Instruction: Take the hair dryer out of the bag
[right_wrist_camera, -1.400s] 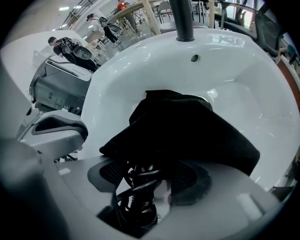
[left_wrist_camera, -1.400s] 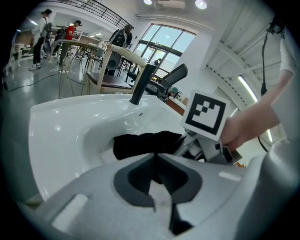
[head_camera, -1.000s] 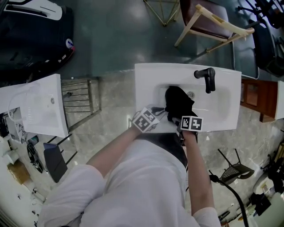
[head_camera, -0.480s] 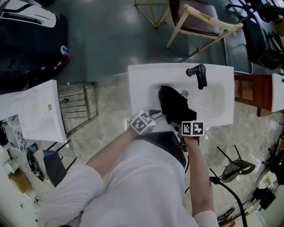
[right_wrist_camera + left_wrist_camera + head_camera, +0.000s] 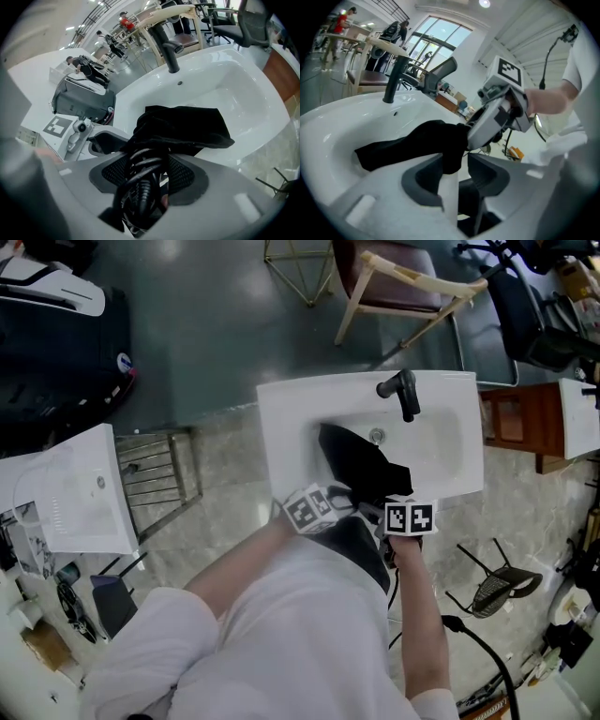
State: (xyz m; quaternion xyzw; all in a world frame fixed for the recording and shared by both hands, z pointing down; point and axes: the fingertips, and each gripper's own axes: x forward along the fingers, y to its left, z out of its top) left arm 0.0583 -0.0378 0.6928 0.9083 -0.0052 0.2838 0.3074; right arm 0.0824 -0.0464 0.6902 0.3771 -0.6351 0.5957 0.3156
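Note:
A black cloth bag (image 5: 359, 463) lies in the white sink (image 5: 441, 451), its near end lifted at the front rim. My right gripper (image 5: 382, 505) is shut on the hair dryer's coiled black cord (image 5: 143, 185), which comes out from under the bag (image 5: 187, 124). The dryer's body is hidden in the cloth. My left gripper (image 5: 336, 502) is just left of the right one, and its jaws are opening. A corner of the bag (image 5: 450, 157) hangs between the left gripper's (image 5: 457, 171) jaws, which do not press on it. The right gripper (image 5: 501, 110) shows close ahead.
A black faucet (image 5: 403, 395) stands at the sink's far rim. A wooden chair (image 5: 394, 287) is behind the sink, a brown cabinet (image 5: 511, 423) to its right. A second white basin (image 5: 66, 493) and a dark suitcase (image 5: 56, 329) are at the left.
The left gripper's jaws have opened off the bag and it has drawn back toward the sink's front rim. The right gripper has lifted the bag's near end and the cord.

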